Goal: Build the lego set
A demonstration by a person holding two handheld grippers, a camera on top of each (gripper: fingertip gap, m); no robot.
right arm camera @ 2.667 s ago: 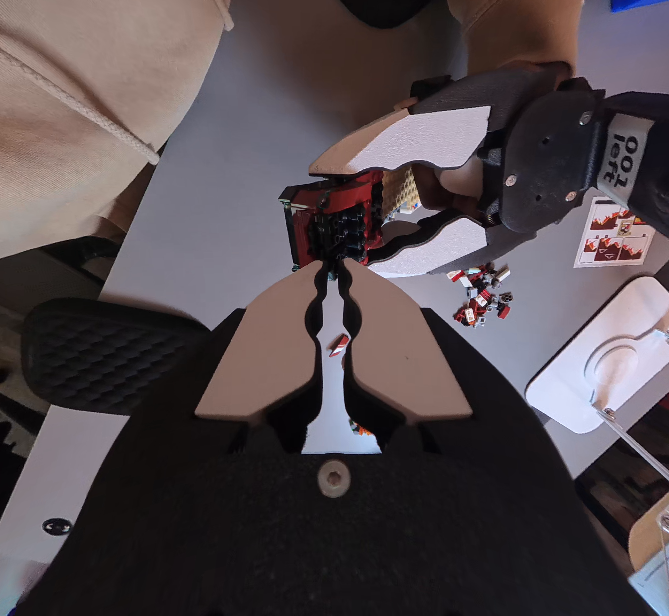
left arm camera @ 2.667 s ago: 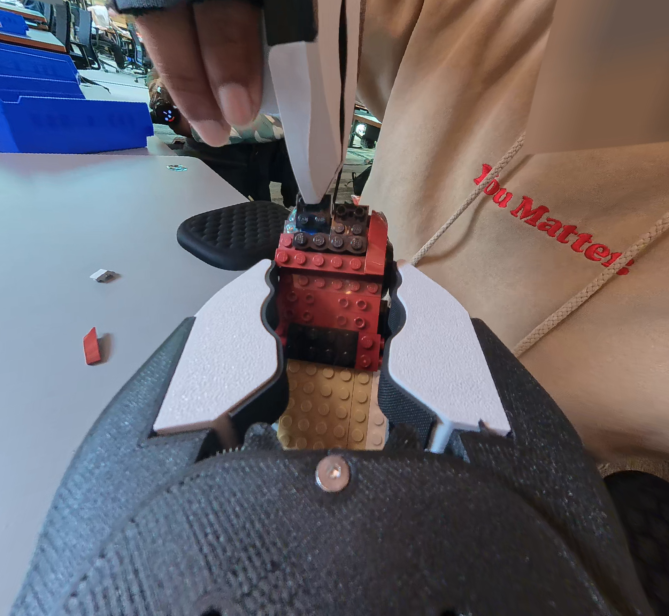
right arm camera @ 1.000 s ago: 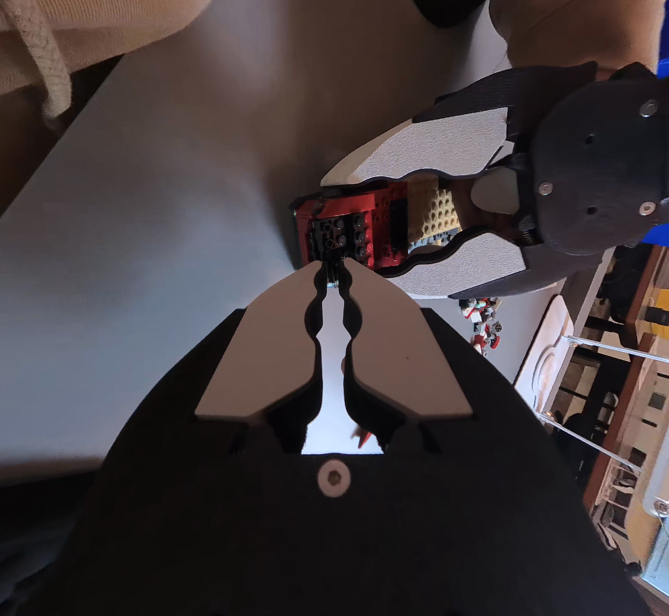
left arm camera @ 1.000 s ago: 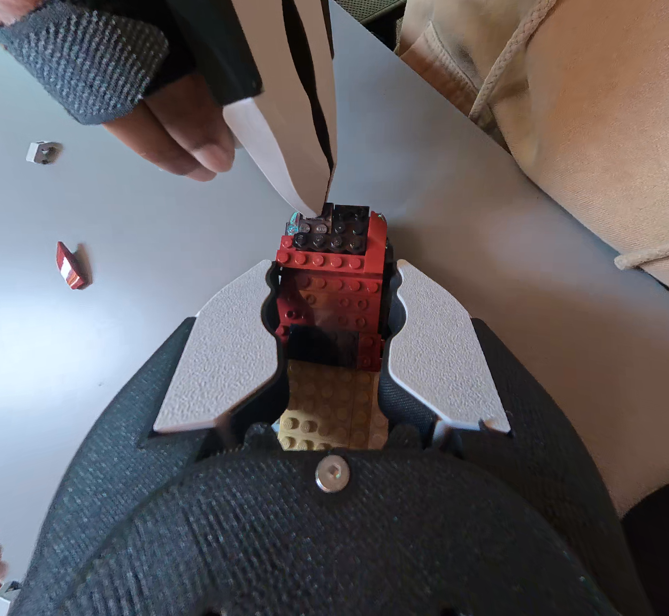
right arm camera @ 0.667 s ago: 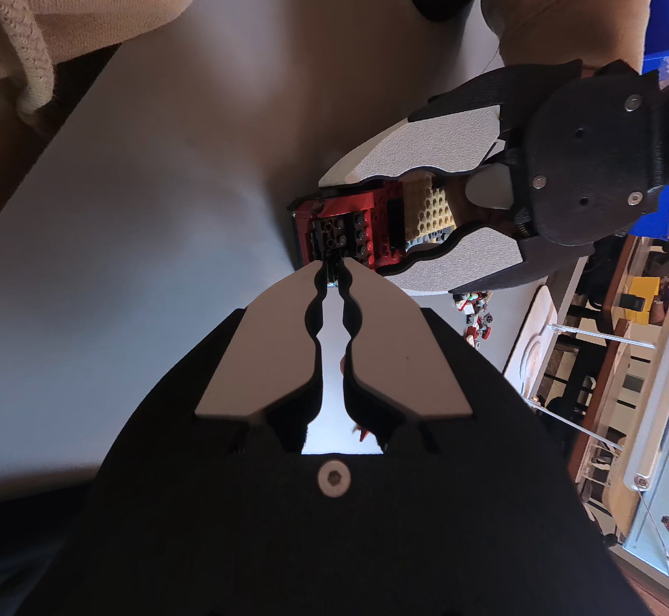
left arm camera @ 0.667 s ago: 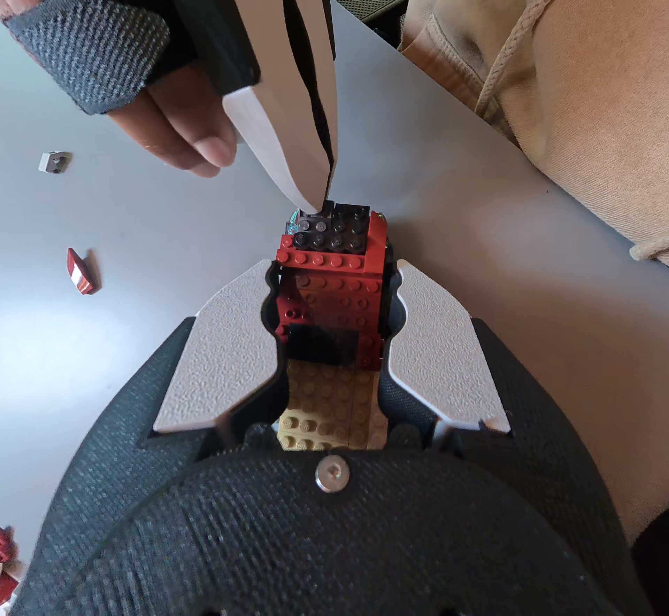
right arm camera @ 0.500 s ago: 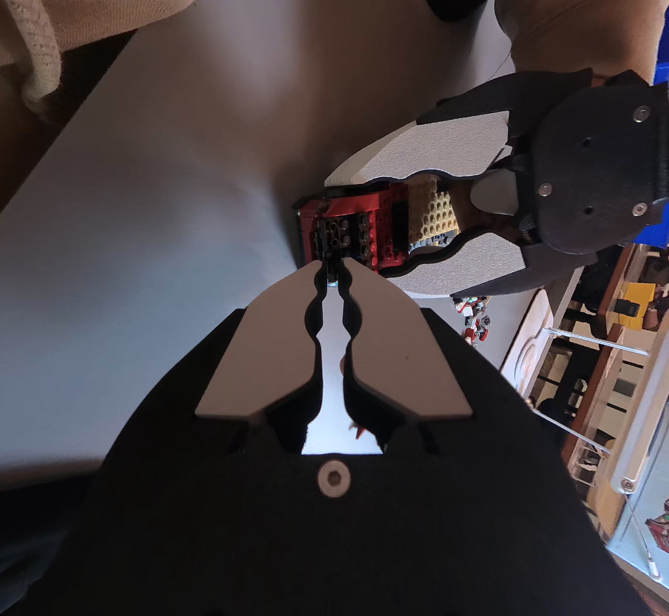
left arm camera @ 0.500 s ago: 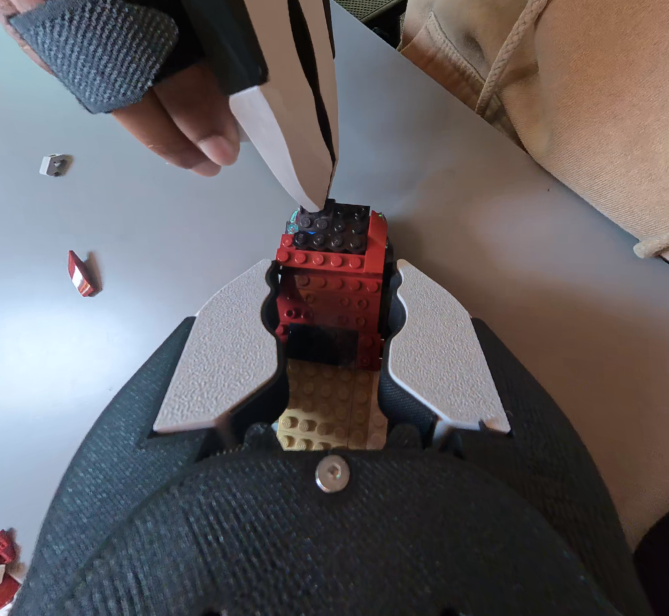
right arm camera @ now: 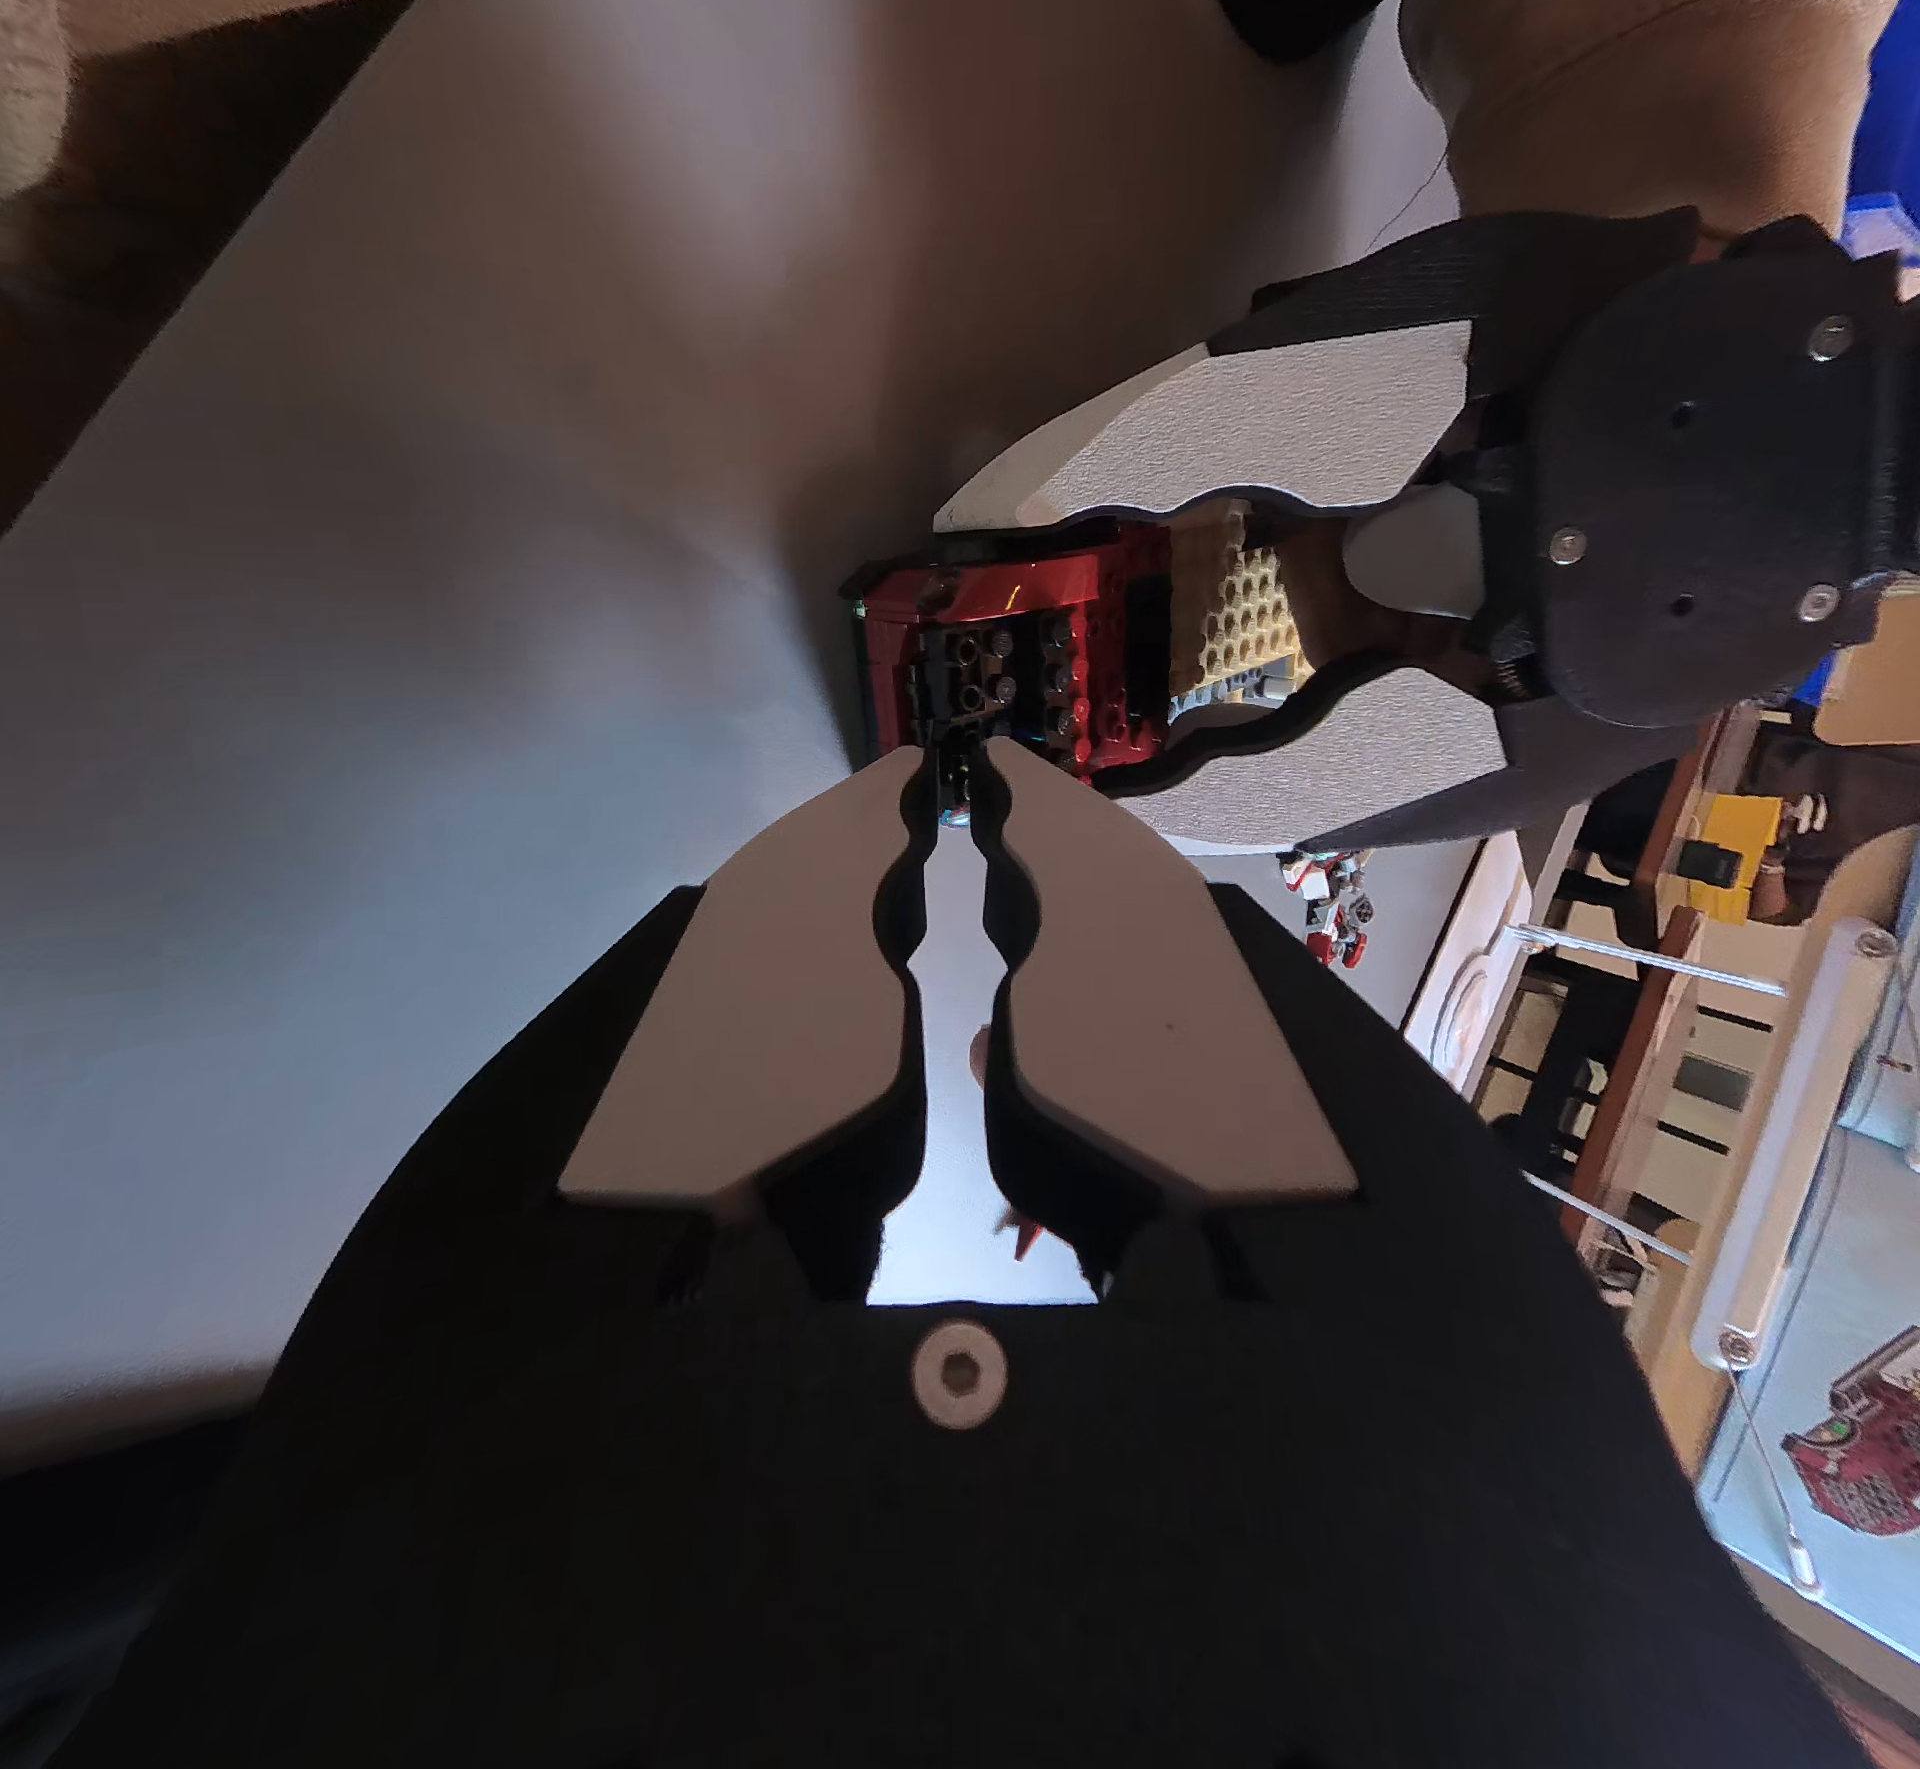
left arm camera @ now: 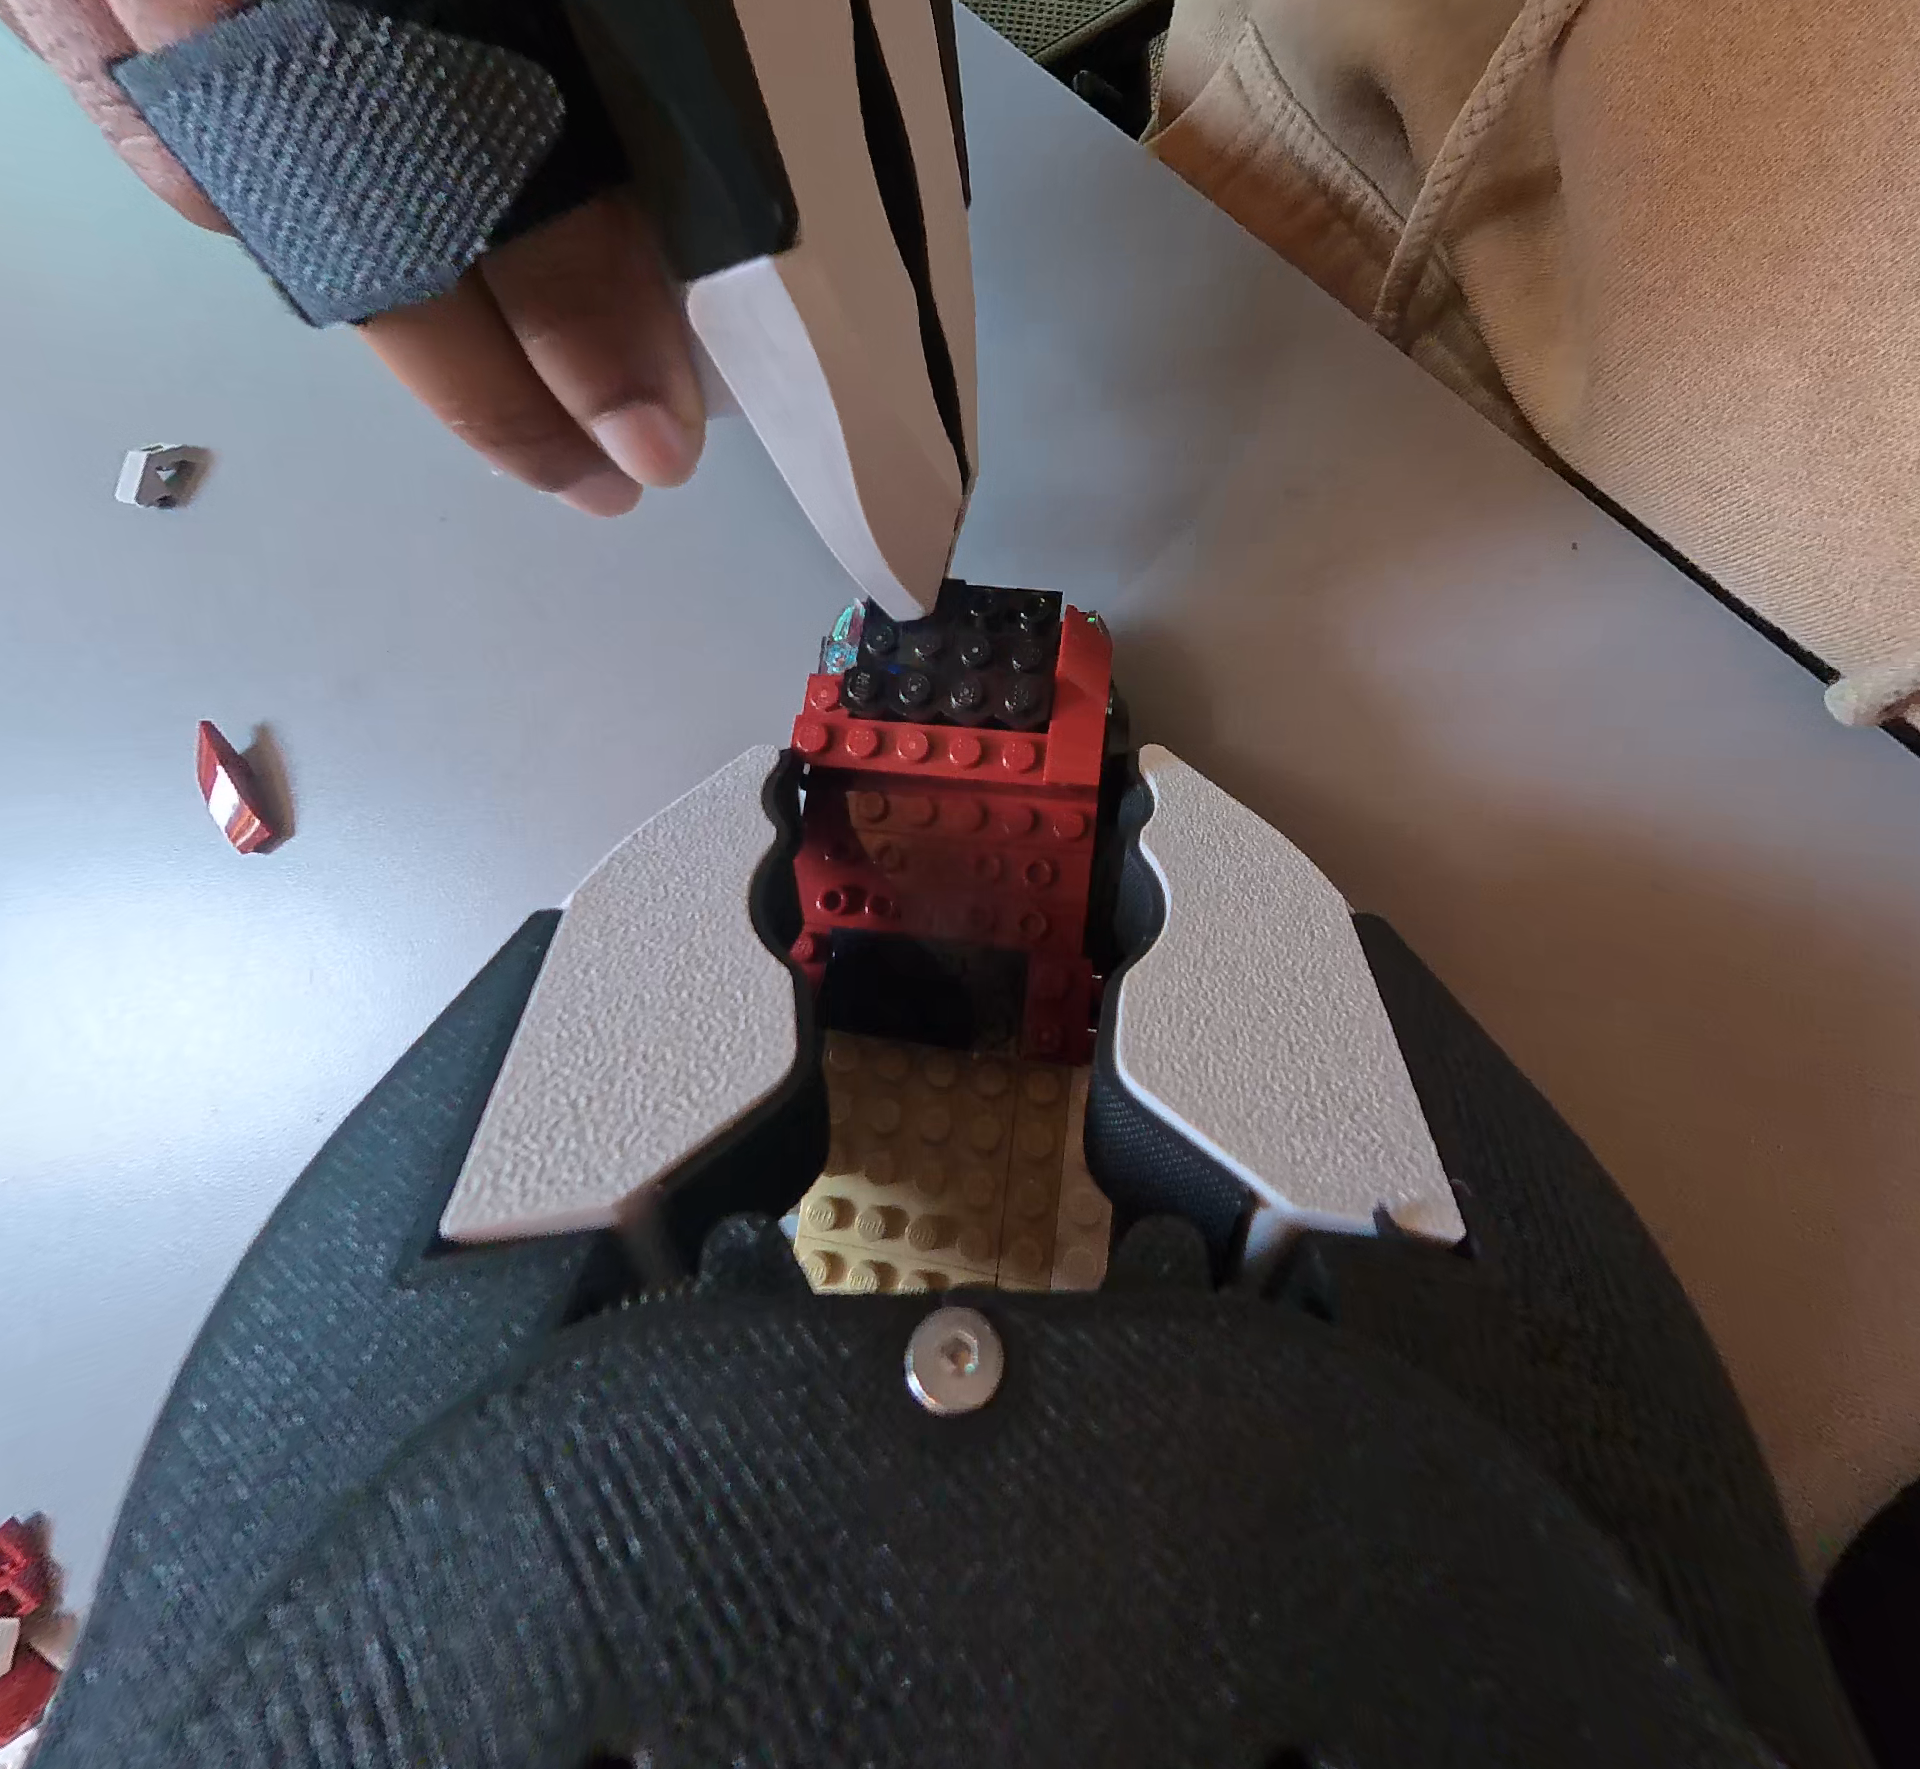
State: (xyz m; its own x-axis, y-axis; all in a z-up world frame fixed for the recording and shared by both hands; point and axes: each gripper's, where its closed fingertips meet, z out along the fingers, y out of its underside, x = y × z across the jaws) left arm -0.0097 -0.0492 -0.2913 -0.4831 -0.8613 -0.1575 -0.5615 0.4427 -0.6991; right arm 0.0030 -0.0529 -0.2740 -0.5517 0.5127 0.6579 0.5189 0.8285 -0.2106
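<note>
My left gripper (left arm camera: pixel 956 763) is shut on a brick model (left arm camera: pixel 945 888) with dark red walls, a tan base plate and black studded plates on top. Both pads press on its sides. My right gripper (right arm camera: pixel 956 758) is nearly shut on a small black brick (right arm camera: pixel 961 691) and holds it against the model's black top. In the left wrist view its white fingertips (left arm camera: pixel 904 566) touch the far left corner of that top. The left gripper (right arm camera: pixel 1023 654) also shows in the right wrist view, clamped on the model (right arm camera: pixel 1101 670) above the grey table (right arm camera: pixel 468 576).
A loose dark red piece (left arm camera: pixel 237 789) and a small grey piece (left arm camera: pixel 156 476) lie on the table to the left. A pile of small pieces (right arm camera: pixel 1330 898) lies beside a white board (right arm camera: pixel 1475 981). The person's beige hoodie (left arm camera: pixel 1558 213) and a gloved hand (left arm camera: pixel 561 369) are close by. The tips of both grippers are at nearly the same place. The loose dark red piece (left arm camera: pixel 237 789) is about 12 cm from my left fingertips.
Both grippers have tilted with the model, so the left view swung from the person's chest down to the table. The right tips stayed on the model's black top. Both grasps are unchanged.
</note>
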